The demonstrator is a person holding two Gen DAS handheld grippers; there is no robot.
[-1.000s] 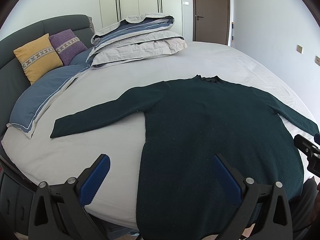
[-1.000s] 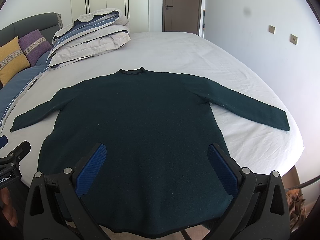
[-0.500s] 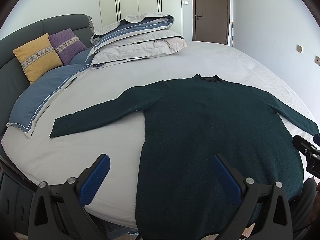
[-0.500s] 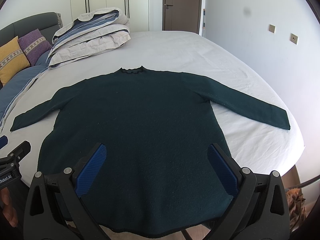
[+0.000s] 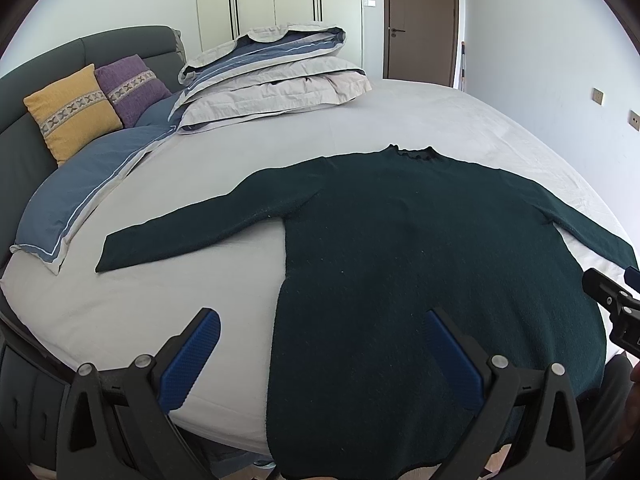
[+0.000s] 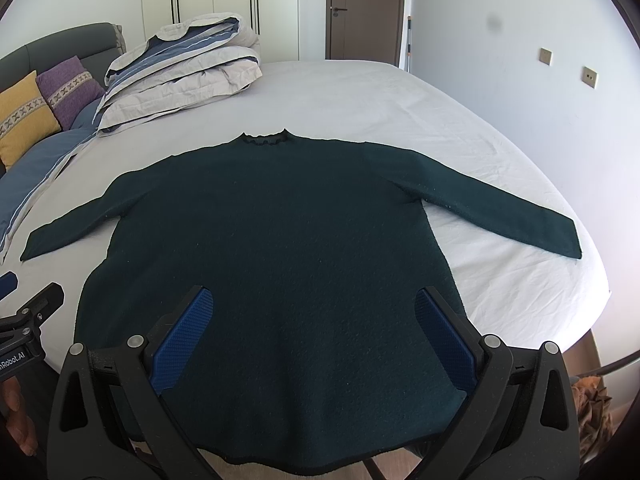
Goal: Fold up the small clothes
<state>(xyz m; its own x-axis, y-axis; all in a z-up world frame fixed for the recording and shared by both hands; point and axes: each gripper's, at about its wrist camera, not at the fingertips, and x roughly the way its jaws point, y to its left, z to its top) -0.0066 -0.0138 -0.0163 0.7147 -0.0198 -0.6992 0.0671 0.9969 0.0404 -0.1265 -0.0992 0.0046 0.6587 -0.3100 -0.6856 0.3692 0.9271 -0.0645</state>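
A dark green long-sleeved sweater (image 5: 420, 240) lies flat on the white bed (image 5: 200, 288), collar away from me, both sleeves spread out, hem hanging over the near edge. It also shows in the right wrist view (image 6: 288, 248). My left gripper (image 5: 320, 348) is open and empty above the sweater's lower left edge. My right gripper (image 6: 316, 328) is open and empty above the sweater's lower body. Each gripper shows at the edge of the other's view.
A folded duvet (image 5: 272, 76) sits at the far side of the bed. Yellow (image 5: 72, 112) and purple cushions (image 5: 134, 88) lean on the grey headboard, with a blue pillow (image 5: 80, 184) in front. A wall is close on the right.
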